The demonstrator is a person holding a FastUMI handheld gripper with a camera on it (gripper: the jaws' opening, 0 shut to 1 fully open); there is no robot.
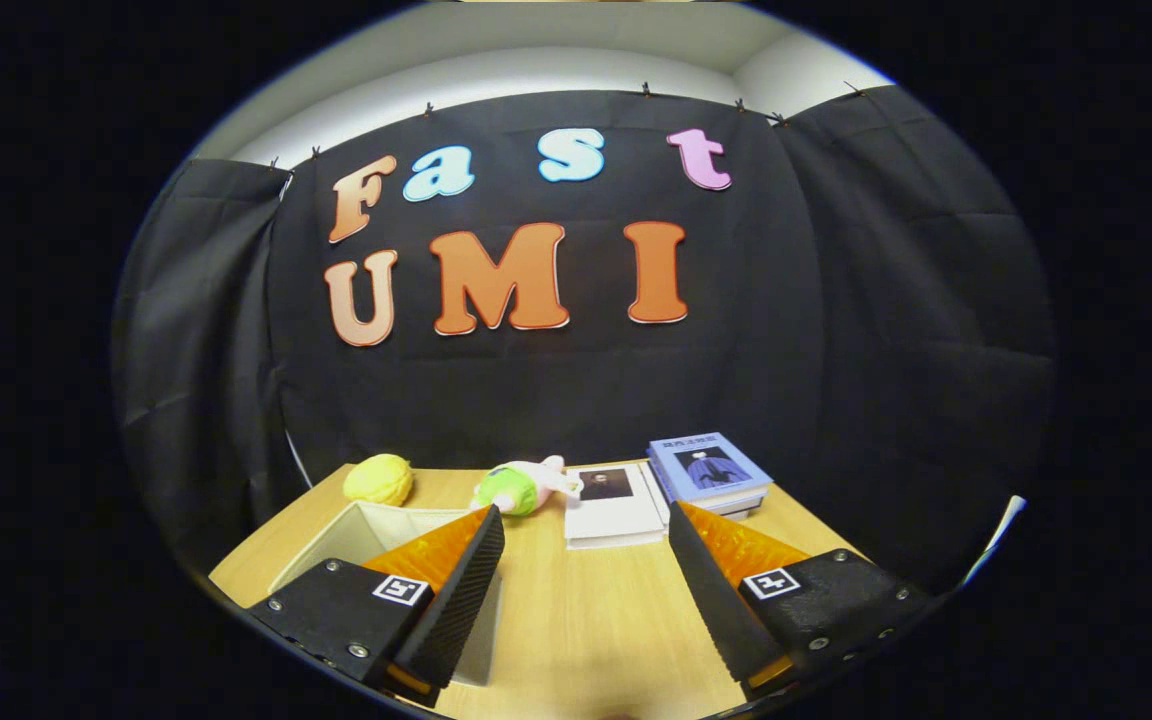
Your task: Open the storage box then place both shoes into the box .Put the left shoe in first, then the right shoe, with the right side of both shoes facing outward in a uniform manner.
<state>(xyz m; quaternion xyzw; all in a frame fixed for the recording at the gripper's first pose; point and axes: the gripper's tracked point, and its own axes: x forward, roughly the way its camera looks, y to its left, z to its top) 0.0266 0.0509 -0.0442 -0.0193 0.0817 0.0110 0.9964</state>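
My gripper is held above the wooden table, its two fingers spread wide with only bare tabletop between them. A white open-topped storage box sits on the table's left part, partly hidden behind my left finger. The box's near wall shows below that finger. What lies inside the box is mostly hidden.
At the table's far side lie a yellow soft toy, a green and pink plush toy, a white book and a stack of blue-covered books. Black cloth walls close the booth behind and at both sides.
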